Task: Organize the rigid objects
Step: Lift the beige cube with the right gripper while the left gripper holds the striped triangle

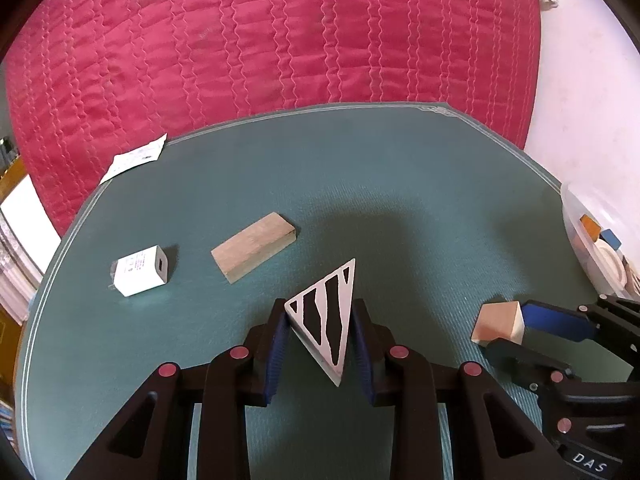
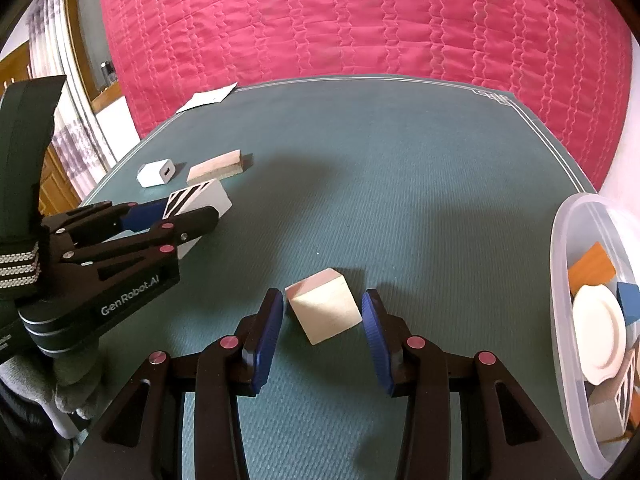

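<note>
The left gripper [image 1: 320, 332] has its fingers clenched on the striped triangular block [image 1: 326, 312], pads pressed to two sloping side faces, the block low over or resting on the green worktop [image 1: 400, 184]; which, I cannot tell. The right gripper [image 2: 322, 316] stands released, fingers parted to either side of the pale wooden cube [image 2: 325, 305], which sits cornerwise on the worktop. One pad is at a corner, the other just clear.

Both blocks look stiff, light and smooth, unlikely to break. The wedge's slanted faces could squirt it forward, so a flat pair of faces would hold better. The cube wants its opposite flat sides, not its corners. The clear plastic tub [image 2: 568, 264], already holding pieces, stands at the right edge. A wooden plank block [image 1: 254, 247] and a white USB charger [image 1: 140, 270] lie further left.
</note>
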The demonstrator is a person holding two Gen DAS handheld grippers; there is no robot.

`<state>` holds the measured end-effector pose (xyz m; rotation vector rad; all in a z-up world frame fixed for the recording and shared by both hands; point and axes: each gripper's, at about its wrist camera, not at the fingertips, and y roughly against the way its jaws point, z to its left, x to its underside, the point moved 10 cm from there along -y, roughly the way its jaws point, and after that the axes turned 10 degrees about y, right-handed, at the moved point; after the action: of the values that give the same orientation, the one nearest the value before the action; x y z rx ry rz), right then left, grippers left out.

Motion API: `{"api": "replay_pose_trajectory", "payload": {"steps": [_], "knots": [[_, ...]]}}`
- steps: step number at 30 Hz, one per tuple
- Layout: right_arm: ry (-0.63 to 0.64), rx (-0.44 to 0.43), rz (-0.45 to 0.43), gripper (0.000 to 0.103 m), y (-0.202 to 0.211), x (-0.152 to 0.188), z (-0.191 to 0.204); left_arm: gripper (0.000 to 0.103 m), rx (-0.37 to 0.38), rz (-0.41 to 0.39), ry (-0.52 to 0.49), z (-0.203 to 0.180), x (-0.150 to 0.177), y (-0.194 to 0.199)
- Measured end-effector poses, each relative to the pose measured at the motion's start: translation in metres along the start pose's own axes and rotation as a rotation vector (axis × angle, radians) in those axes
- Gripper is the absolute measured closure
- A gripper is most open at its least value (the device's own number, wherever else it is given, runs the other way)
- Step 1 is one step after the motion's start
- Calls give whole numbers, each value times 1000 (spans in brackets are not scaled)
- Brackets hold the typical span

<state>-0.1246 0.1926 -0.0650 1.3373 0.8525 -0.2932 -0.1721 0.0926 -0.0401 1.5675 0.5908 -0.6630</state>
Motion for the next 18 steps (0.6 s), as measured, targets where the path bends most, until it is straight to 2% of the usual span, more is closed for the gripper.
{"api": "replay_pose_trajectory", "payload": {"steps": [1,14,15,16,18], "knots": [[1,4,0,64,0,0,0,71,-1,-2,1,0,0,1],[-29,7,-36,68,17,3,-4,71,13,-14,-8,-4,3,8],[-30,6,-41,69,18,2,-5,71,17,-15,-10,-5,4,9],[-33,6,-44,77,20,2,-5,71,20,-18,-12,-6,4,10],[-41,4,-48,77,23,2,-6,71,25,-21,-15,-8,4,12]]}}
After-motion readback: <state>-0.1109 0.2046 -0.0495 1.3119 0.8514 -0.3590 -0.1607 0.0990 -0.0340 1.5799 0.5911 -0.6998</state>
